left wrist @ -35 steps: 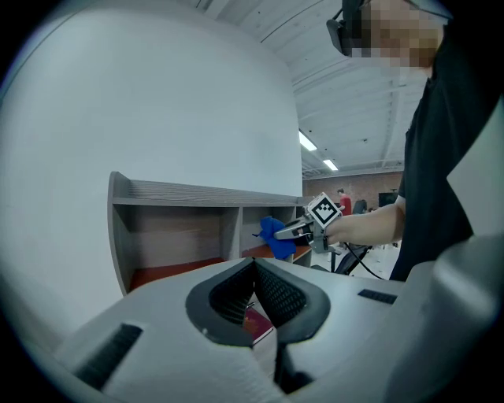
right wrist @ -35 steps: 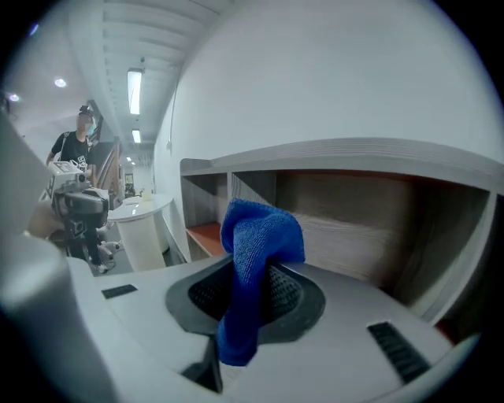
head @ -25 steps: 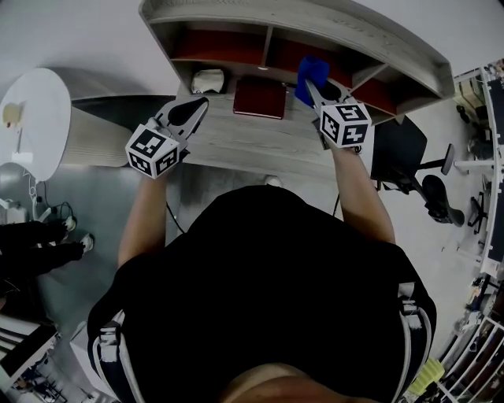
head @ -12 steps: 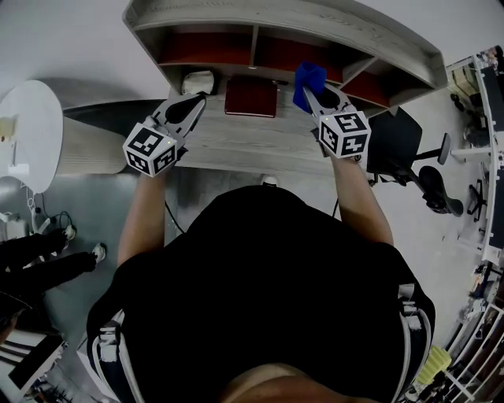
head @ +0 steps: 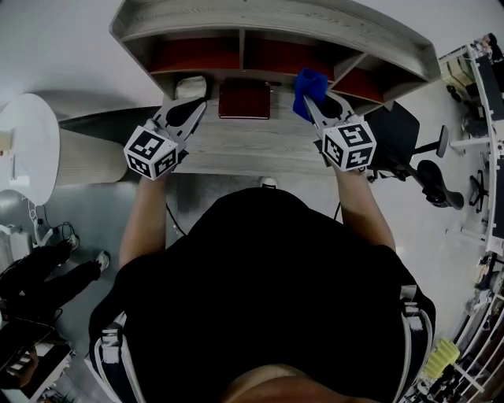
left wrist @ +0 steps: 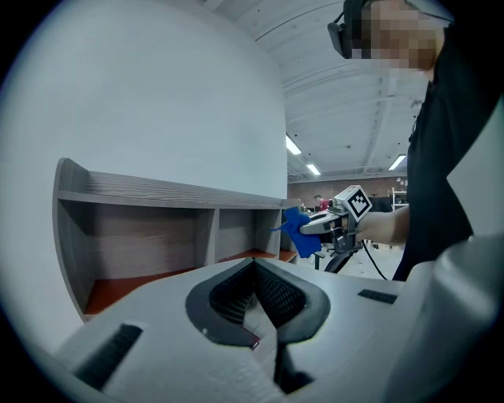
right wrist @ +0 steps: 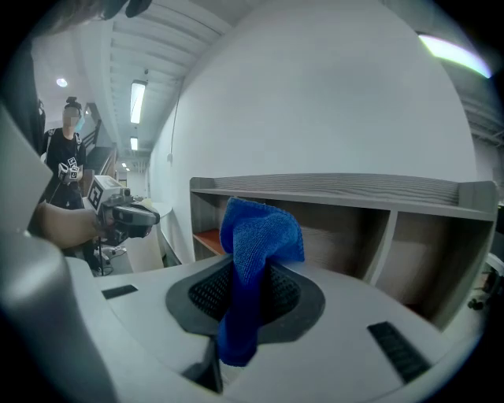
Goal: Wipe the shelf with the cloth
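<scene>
The grey wooden shelf (head: 276,24) stands at the back of the desk, and its compartments have red-orange floors. My right gripper (head: 312,101) is shut on a blue cloth (head: 307,83), held up in front of the shelf's right-hand compartments. In the right gripper view the cloth (right wrist: 260,236) bunches above the jaws of the gripper (right wrist: 250,287), with the shelf (right wrist: 354,193) behind. My left gripper (head: 189,112) hovers over the desk's left part, shut on nothing. The left gripper view shows its jaws closed (left wrist: 253,268), and the cloth (left wrist: 298,232) off to the right.
A dark red book (head: 245,100) lies on the desk (head: 252,146) under the shelf's middle. A white object (head: 191,86) sits beside it on the left. A round white table (head: 31,134) stands at left and an office chair (head: 417,157) at right.
The head view has shifted, so the shelf sits a little higher and further left. Both grippers keep nearly the same places, and the right one still holds the cloth.
</scene>
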Available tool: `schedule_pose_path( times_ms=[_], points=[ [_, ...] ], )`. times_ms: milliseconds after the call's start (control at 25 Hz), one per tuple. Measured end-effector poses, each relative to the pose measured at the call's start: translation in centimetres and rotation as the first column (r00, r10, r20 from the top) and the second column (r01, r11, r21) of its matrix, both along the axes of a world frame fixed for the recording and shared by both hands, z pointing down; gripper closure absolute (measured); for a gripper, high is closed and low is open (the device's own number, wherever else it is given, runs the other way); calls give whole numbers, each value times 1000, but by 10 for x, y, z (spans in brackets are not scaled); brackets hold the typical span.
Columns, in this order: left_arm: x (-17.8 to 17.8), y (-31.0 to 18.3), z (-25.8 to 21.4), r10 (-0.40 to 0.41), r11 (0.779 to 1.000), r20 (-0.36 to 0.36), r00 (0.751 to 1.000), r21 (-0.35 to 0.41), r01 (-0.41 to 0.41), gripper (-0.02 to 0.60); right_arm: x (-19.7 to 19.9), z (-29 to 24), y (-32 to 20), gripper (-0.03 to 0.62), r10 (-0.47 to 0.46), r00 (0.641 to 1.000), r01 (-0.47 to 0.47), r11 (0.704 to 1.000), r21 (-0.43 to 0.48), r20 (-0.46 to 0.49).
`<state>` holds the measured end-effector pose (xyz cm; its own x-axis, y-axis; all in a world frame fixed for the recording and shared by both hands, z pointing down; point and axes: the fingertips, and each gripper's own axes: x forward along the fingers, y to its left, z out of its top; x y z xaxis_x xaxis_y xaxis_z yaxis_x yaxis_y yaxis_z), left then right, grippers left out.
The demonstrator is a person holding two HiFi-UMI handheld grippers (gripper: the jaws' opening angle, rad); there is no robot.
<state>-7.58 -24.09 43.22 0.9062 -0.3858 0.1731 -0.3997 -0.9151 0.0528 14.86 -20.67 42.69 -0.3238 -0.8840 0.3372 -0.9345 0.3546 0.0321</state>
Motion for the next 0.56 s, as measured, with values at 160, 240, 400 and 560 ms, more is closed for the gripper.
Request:
schedule_pose_path(
  times_ms=[160, 240, 400, 560],
  points=[
    [7, 2, 1, 11, 1000, 7, 1000, -2, -11, 565, 6, 2, 11, 531, -1, 1000, 1, 1000, -8, -2],
    [10, 2, 1, 16, 1000, 10, 1000, 0, -16, 565, 10, 7, 14, 531, 3, 1000, -3, 1000, -20, -4],
    [16, 3, 0, 16, 1000, 7, 1000, 3, -16, 565, 17, 15, 20, 531, 1, 1000, -1, 999, -40, -5],
    [19, 7, 0, 16, 1000, -2, 1000, -9, -16, 565, 18, 17, 26, 531, -13, 1000, 13, 999, -52, -1]
  ],
)
